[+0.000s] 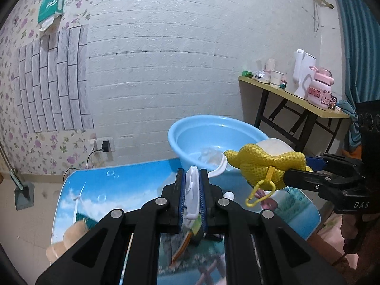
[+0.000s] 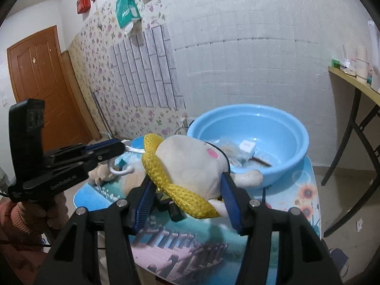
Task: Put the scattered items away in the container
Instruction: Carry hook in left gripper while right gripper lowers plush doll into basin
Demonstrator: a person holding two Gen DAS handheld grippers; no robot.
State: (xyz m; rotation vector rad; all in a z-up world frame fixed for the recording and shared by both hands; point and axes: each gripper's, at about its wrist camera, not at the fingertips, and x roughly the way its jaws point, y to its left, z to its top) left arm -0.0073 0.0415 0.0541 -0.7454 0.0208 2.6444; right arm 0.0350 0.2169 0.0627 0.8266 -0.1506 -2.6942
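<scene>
We note left gripper clamped on white hook, near blue basin; right gripper gripping plush toy before basin.

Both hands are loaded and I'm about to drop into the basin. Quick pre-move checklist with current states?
1. Left gripper clamped on white hook: ok.
2. Right gripper pinching plush toy: ok.
3. Toy clear of the table: ok, lifted.
4. Blue basin has room: ok, few items inside.
5. Toy's yellow carabiner hanging free: ok.
6. Toy already over the basin: cannot tell.
</scene>
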